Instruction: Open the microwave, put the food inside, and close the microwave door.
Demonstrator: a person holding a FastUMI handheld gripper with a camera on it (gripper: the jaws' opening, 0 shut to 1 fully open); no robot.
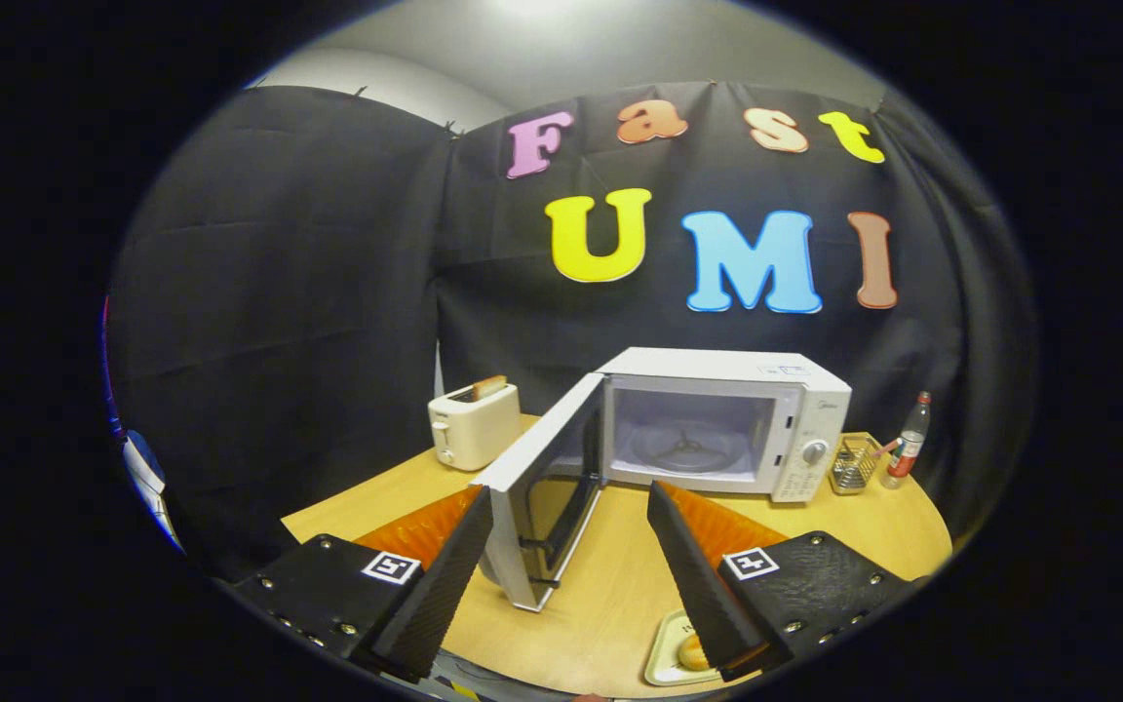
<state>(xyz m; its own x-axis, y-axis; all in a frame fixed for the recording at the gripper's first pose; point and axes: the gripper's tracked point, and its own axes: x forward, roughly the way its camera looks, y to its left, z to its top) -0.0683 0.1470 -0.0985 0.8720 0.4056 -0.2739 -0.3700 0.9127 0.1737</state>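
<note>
A: Where does the job stand for you?

B: The microwave (717, 424) sits at the back of the desk (610, 585), and its door (542, 487) already swings wide towards you, hinged on the left. The cavity is bare, with only the turntable showing, so I judge the opening step done and the loading step next.

A: And the food?

B: The food (693, 651) lies on a small tray (667, 655) at the near edge of the desk, just beside your right finger and partly hidden behind it. I cannot tell what kind of food it is. It waits near you, probably so you can pick it up without reaching past the door.

A: What is the claw doing?

B: Your claw (569, 507) is spread wide and grips nothing. The door's free edge stands between the fingers, close to the left one, but I cannot tell whether it touches.

A: Anything else on the desk?

B: A toaster (474, 424) stands left of the microwave, and a wire basket (852, 466) and a bottle (908, 444) stand to its right, all well apart from your path. To take the tray, you will likely need to draw back and dip down to the right, clear of the door.
</note>
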